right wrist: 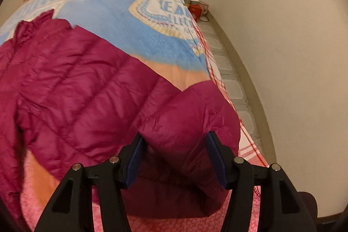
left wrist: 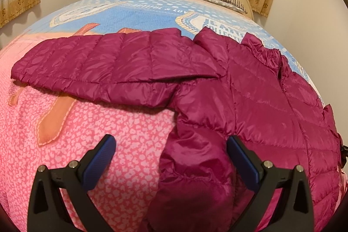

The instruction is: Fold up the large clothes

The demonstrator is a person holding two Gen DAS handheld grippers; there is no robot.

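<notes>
Magenta puffer jacket (left wrist: pixel 217 84) sprawls on the bedspread (left wrist: pixel 108 123), left gripper (left wrist: pixel 171 158) gaping over its hem, right gripper (right wrist: pixel 174 156) half-spread around a sleeve, not squeezing.

Magenta quilted puffer jacket (left wrist: pixel 250 88), spread flat on bed, one sleeve outstretched

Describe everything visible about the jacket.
The jacket is a magenta quilted puffer with a shiny, nylon-like shell. It lies spread on the bedspread. One sleeve stretches out flat to the left in the left wrist view. A puffed near corner sits between the open left gripper fingers, nearer the right finger. In the right wrist view, another padded fold bulges between the right gripper fingers; contact with the pads is unclear.
</notes>
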